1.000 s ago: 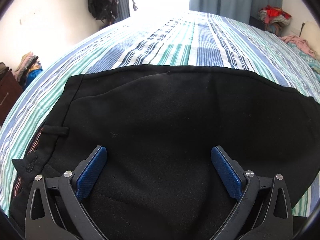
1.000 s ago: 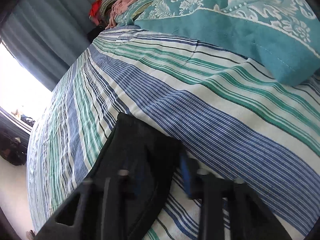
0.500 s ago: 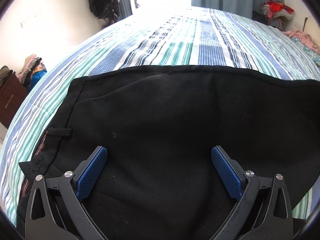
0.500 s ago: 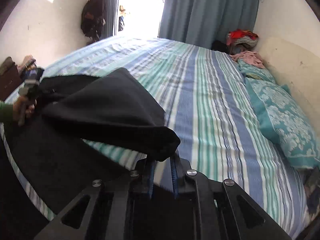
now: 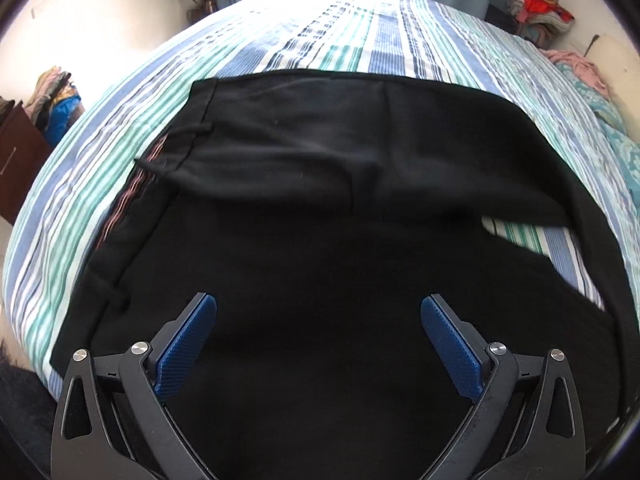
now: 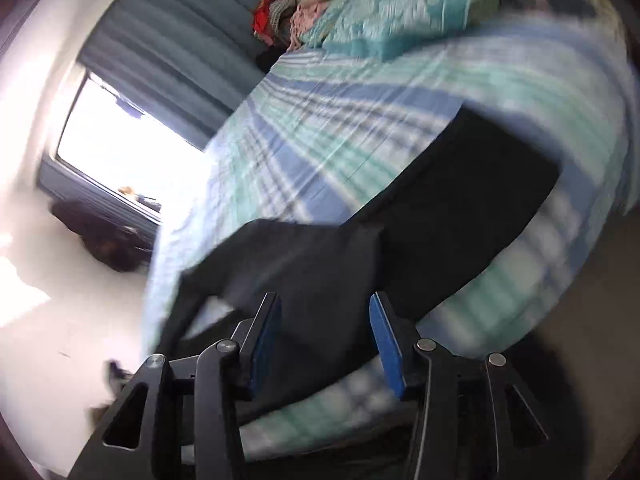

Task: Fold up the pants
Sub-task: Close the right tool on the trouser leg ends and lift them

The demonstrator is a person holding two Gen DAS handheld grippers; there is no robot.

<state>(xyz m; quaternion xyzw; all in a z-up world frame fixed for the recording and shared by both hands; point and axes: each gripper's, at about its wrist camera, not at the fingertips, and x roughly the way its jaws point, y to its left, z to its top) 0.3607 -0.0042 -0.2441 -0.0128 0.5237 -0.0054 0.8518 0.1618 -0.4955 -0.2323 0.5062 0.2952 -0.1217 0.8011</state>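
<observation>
Black pants (image 5: 320, 208) lie on the striped bed, waistband at the left, with the leg end folded over on top so a strip of sheet shows at the right. My left gripper (image 5: 319, 312) is open and empty, hovering just above the near part of the pants. In the blurred right wrist view the pants (image 6: 460, 208) lie folded on the bed, and my right gripper (image 6: 325, 304) is open just above the folded edge, holding nothing.
The blue, green and white striped bedsheet (image 5: 360, 40) spreads beyond the pants. Teal pillows (image 6: 392, 12) lie at the head of the bed. A clothes pile (image 5: 536, 8) sits by the curtain. A dark dresser (image 5: 12, 148) stands at the left wall.
My right gripper carried the pant leg over onto the upper part and opened, letting it go. My left gripper stayed open and pulled back, so more of the pants shows.
</observation>
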